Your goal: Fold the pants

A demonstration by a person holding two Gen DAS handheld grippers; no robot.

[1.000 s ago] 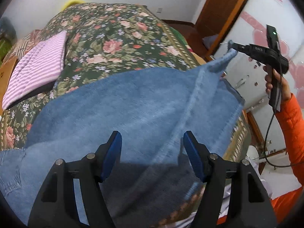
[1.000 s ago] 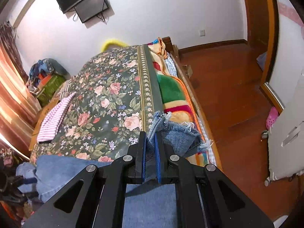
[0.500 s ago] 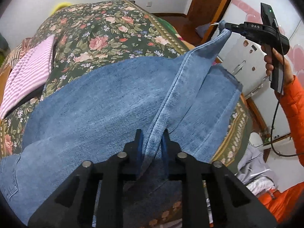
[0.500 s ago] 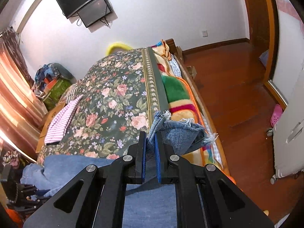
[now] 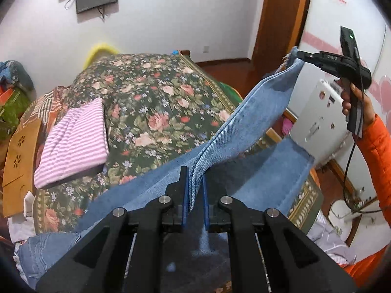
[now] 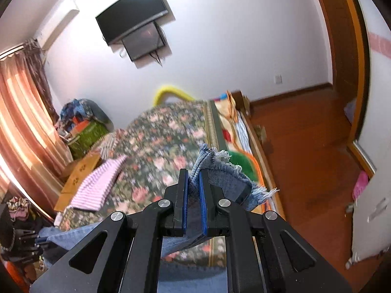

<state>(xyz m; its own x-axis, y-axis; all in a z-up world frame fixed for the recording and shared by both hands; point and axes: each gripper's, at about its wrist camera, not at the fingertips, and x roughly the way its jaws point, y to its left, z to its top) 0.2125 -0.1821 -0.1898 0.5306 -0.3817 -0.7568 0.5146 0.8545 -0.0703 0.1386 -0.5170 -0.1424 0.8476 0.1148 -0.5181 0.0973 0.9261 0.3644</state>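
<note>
The blue denim pants (image 5: 256, 112) lie across the near end of the flowered bed (image 5: 151, 97), with one leg lifted off it. My left gripper (image 5: 194, 171) is closing its jaws on the leg's side seam, pads pressed on the fabric. Up at the right of the left wrist view, my right gripper (image 5: 300, 55) holds the far corner of the same leg, which stretches taut between the two. In the right wrist view the right gripper (image 6: 194, 174) is shut on the frayed hem (image 6: 227, 180).
A folded pink-striped garment (image 5: 73, 141) rests on the bed's left side beside a wooden board (image 5: 19, 151). A white suitcase (image 5: 317, 122) stands right of the bed on the wooden floor (image 6: 305, 161). A person's hand and orange sleeve (image 5: 376, 151) hold the right gripper.
The left gripper's jaws went from wide open to shut on the seam. Both grippers rose, lifting the pant leg off the bed, and the views tilted up toward the wall.
</note>
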